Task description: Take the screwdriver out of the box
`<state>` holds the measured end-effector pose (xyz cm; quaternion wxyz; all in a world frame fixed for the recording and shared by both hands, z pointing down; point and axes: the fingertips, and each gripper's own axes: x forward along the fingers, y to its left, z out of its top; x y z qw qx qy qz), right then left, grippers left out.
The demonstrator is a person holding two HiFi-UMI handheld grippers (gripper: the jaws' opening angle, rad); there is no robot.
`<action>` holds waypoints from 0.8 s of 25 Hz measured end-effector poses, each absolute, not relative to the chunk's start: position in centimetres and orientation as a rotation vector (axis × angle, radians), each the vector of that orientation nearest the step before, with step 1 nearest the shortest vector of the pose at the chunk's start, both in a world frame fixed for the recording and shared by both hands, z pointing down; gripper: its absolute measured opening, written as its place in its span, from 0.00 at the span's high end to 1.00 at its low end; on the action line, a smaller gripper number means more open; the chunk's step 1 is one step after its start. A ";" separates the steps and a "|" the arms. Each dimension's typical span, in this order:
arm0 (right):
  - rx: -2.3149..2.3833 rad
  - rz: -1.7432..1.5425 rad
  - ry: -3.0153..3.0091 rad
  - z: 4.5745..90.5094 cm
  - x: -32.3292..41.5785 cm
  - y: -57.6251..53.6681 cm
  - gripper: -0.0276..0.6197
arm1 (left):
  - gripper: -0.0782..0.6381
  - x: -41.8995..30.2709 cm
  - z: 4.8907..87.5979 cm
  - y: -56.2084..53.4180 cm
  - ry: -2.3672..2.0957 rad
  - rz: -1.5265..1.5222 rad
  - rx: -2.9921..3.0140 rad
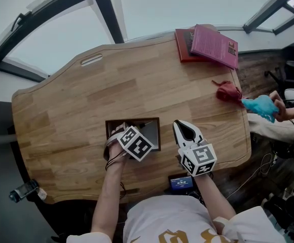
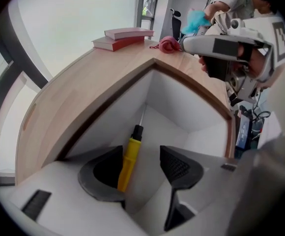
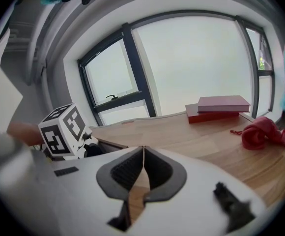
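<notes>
A square box [image 1: 155, 133] with a wooden rim and white walls [image 2: 182, 107] is sunk into the table near its front edge. On its floor lies the screwdriver [image 2: 127, 162], with a yellow handle, a black collar and a thin shaft that points to the far corner. My left gripper [image 2: 141, 168] points straight down into the box, open, with the handle between its jaws, close against the left one and apart from the right one. In the head view the left gripper [image 1: 125, 135] covers the box's left half. My right gripper [image 1: 183, 127] hovers just right of the box, shut on nothing [image 3: 143, 168].
Two red books [image 1: 208, 44] lie stacked at the table's far right. A red cloth [image 1: 228, 91] sits near the right edge, where another person's hand holds a turquoise thing [image 1: 261, 107]. A small device with a blue screen [image 1: 180, 183] sits below the table's front edge.
</notes>
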<state>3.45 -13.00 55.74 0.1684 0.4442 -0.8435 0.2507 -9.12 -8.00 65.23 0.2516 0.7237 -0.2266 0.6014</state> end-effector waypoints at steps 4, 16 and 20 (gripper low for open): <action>1.263 0.718 -2.400 55.8 3.4 -12.9 0.91 | 0.57 -9.3 65.9 -7.4 -0.559 1.671 1.907; 1.261 0.720 -2.404 55.7 3.5 -12.6 0.91 | 0.61 -9.6 66.0 -7.5 -0.577 1.695 1.883; 1.262 0.719 -2.404 55.7 3.6 -12.4 0.91 | 0.64 -9.7 66.1 -7.7 -0.592 1.696 1.873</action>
